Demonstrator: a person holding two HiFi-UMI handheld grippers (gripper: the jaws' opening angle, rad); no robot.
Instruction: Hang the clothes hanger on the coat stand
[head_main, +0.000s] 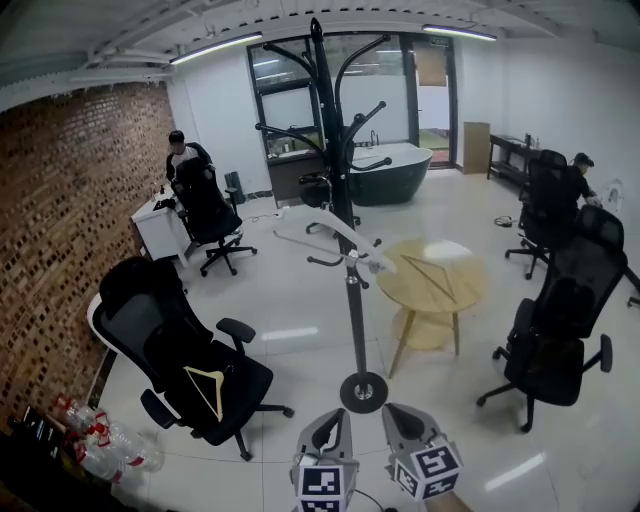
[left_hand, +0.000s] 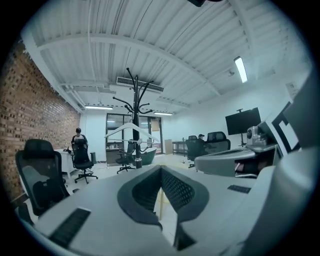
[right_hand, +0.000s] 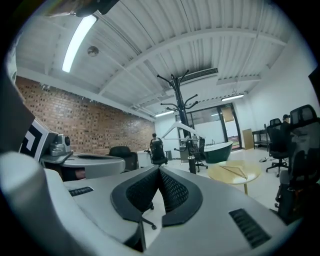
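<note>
The left claw (head_main: 335, 418) and the right claw (head_main: 396, 414) sit side by side at the near edge of the head view, both pointing toward the far end of the room. In the left gripper view the two dark pads meet at their tips, with only a thin seam between them and nothing caught in it. The right gripper view shows the same: the pads are pressed fully together and grip nothing. Neither claw touches any object.

The black coat stand (head_main: 352, 290) rises just beyond the claws, its round base on the pale floor a little to the far side of them. A white hanger (head_main: 318, 218) is already hooked on one of the stand's arms, about halfway up the pole, and spreads to the left and right of it.

To the near left stands a black office chair (head_main: 150, 330), and a wooden hanger (head_main: 204, 374) lies flat on its seat, well apart from both claws. To the right of the stand is a round wooden table (head_main: 400, 290) with a second wooden hanger (head_main: 428, 277) lying on its top.

Farther off, a dark bathtub (head_main: 395, 172) stands behind the stand. One person sits at the far left by the brick wall and another at the far right.
</note>
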